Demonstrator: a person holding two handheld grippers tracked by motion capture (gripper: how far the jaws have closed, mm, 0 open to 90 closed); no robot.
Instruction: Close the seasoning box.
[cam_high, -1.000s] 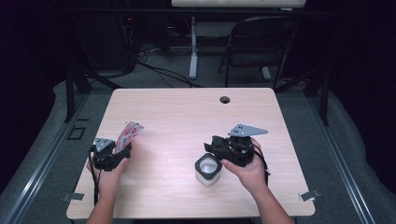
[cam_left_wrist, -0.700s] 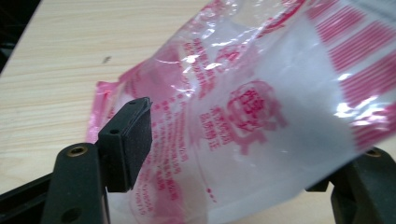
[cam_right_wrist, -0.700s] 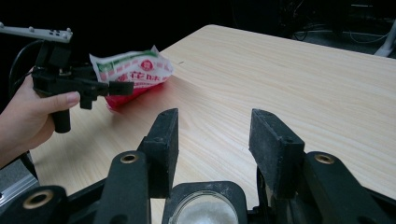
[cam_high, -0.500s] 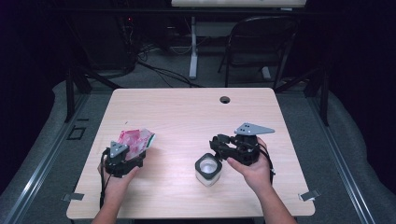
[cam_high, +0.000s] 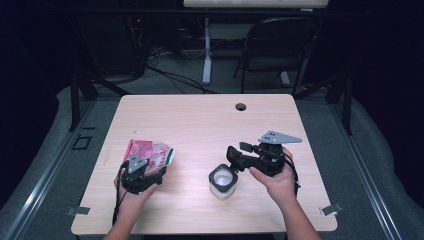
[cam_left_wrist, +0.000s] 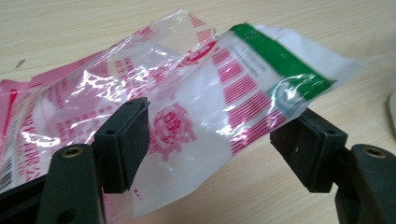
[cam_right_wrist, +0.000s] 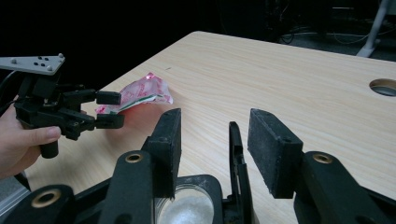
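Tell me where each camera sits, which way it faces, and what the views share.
High view: above the person's side, facing forward and down on the table; both forearms, left tool and right tool show.
Left gripper view: on the left tool, facing the plastic packet lying between open jaws.
Right gripper view: on the right tool, above the container, facing across the table; the left hand shows.
All three share the packet.

I see a pale wooden rectangular tabletop (cam_high: 200, 125) with a small round cable hole (cam_high: 241, 106) at its far edge, beyond the right hand-held gripper (cam_high: 240, 156). Farther back stands a black folding metal chair (cam_high: 280, 45) beside a white desk leg (cam_high: 206, 55). Black cables (cam_high: 170, 75) trail over the grey carpet floor (cam_high: 380, 165). The room is dark.
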